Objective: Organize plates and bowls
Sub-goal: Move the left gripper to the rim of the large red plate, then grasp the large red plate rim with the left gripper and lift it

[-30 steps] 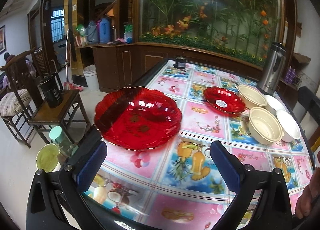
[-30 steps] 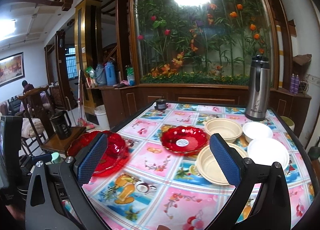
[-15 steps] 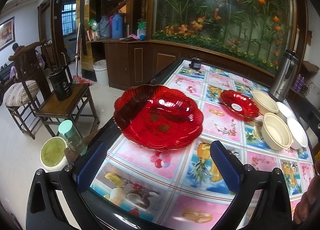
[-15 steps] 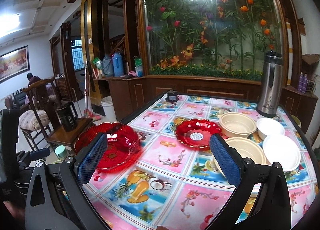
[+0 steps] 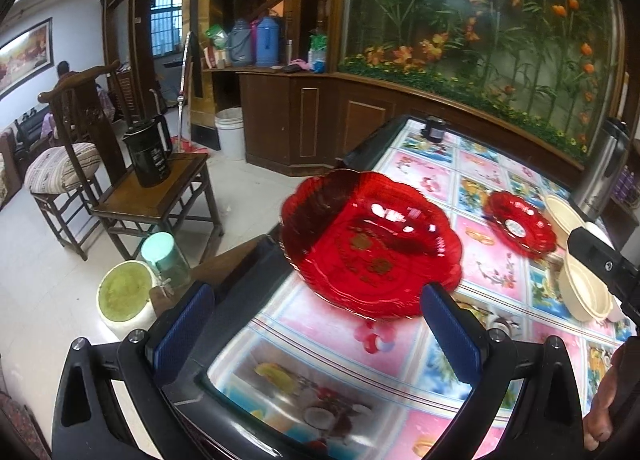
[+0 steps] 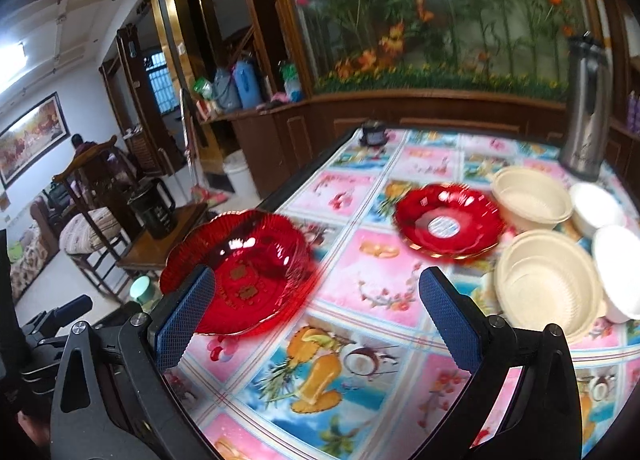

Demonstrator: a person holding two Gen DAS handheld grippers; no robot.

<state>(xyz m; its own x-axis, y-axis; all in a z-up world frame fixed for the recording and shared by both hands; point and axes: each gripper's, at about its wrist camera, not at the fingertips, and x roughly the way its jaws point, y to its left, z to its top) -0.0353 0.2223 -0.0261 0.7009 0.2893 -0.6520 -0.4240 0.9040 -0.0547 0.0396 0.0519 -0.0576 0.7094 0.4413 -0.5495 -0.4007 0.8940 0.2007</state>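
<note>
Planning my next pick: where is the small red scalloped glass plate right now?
In the right wrist view the small red scalloped glass plate sits mid-table, right of the large red plate and left of the cream bowls.

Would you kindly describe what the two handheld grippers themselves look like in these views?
Both match: the left gripper and right gripper have glossy black plastic frames with triangular cut-outs and silver screw heads. Each finger carries a rectangular blue pad with a fine diamond-grid texture. No cables or markings are visible on them. A bare hand shows at the left view's edge.
</note>
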